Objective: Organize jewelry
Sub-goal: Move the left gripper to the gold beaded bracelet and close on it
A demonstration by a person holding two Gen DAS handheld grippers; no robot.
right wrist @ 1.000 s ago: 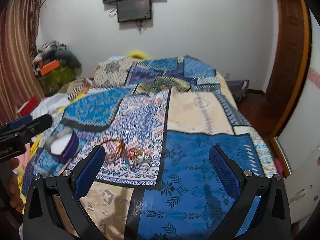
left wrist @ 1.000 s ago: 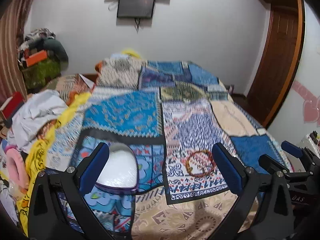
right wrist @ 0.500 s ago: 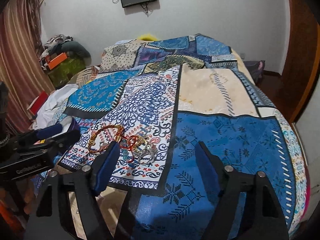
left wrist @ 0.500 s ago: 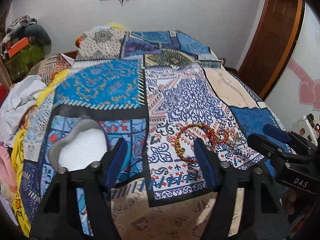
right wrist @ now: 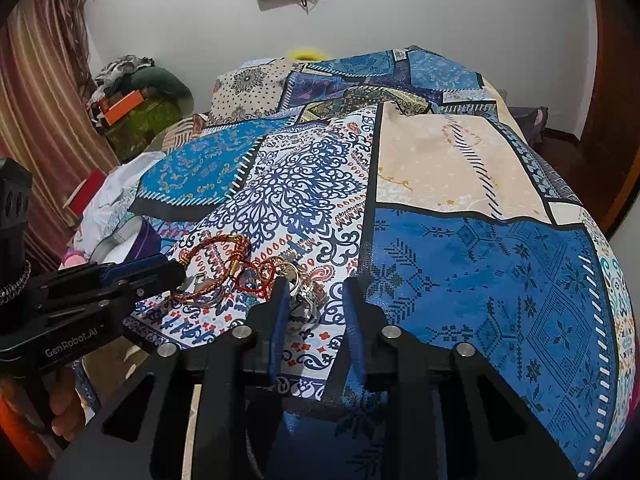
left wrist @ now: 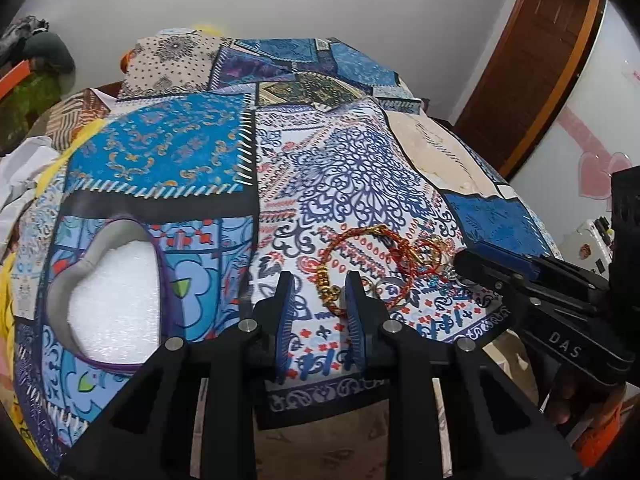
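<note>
Red-and-gold bracelet [left wrist: 362, 268] lies just ahead of the left tool [left wrist: 320, 292], whose closing jaws straddle its gold beads [left wrist: 326, 286] without pinching them.

My left gripper [left wrist: 320, 292] is a black plastic frame with two slim fingers [left wrist: 286, 308] faced in ribbed blue pads, and round silver screw heads sit along its linkage arms. My right gripper [right wrist: 314, 300] is built the same: black arms, blue pads, silver screws. Seen from the side, the right one's body carries white "DAS" lettering, and the left one's reads "GenRobot.AI". My left hand [right wrist: 66, 412] wraps the black handle, a braided cord near the wrist.
</note>
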